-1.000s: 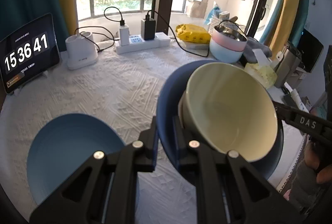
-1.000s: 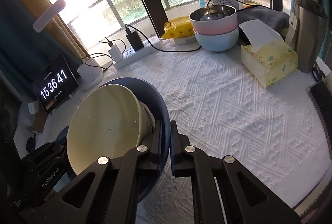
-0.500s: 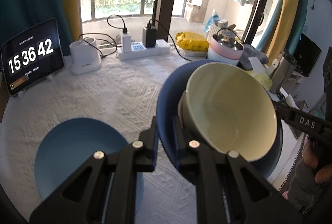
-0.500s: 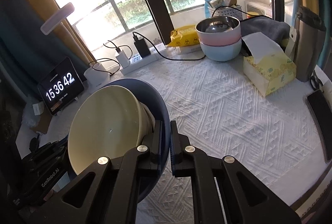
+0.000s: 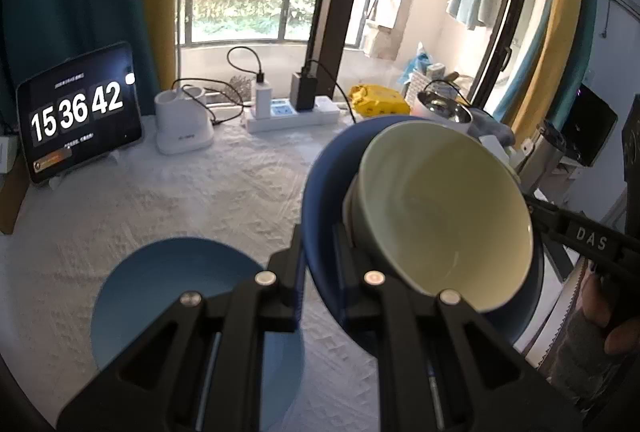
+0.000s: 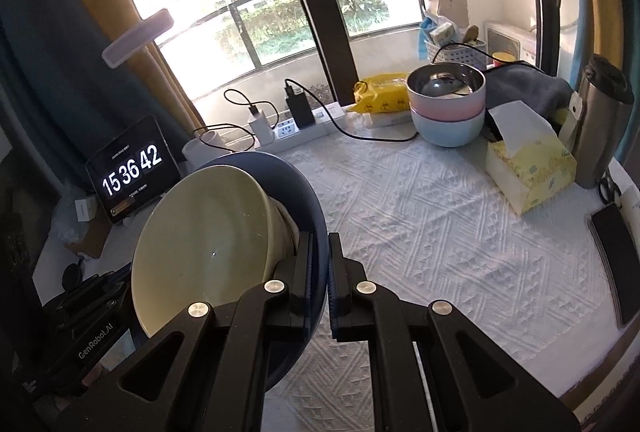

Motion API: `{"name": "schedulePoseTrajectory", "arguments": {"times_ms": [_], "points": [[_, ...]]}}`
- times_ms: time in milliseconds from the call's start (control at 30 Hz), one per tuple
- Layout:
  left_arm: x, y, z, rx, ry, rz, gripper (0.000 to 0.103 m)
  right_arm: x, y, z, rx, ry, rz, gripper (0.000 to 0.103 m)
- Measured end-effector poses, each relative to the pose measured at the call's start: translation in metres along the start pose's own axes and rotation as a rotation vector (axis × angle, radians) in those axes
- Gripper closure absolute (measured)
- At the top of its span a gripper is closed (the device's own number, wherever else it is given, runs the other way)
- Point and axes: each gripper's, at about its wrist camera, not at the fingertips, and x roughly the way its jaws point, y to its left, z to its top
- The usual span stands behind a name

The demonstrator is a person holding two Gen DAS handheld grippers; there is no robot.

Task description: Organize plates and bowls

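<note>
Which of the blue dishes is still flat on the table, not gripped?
The light blue plate, lying alone on the white cloth by the left gripper. The dark blue plate is pinched at its rim by both grippers, carrying the cream bowl.

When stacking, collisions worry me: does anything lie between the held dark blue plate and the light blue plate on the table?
Nothing visible does. The dark blue plate, carrying the cream bowl, is held to the right of the light blue plate, with only bare tablecloth between. The left gripper hides that plate's near edge.
</note>
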Motion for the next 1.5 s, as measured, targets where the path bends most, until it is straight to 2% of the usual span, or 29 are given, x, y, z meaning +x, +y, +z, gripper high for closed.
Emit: {"name": "schedulePoseTrajectory", "arguments": {"times_ms": [900, 1500], "points": [[-0.042, 0.082, -0.030, -0.137, -0.031, 0.065, 0.092, 0.022, 0.092, -0.014, -0.125, 0.050, 0.049, 0.095], [-0.053, 0.134, -0.049, -0.210, -0.025, 0.108, 0.092, 0.051, 0.140, -0.030, -0.171, 0.103, 0.084, 0.095]]}}
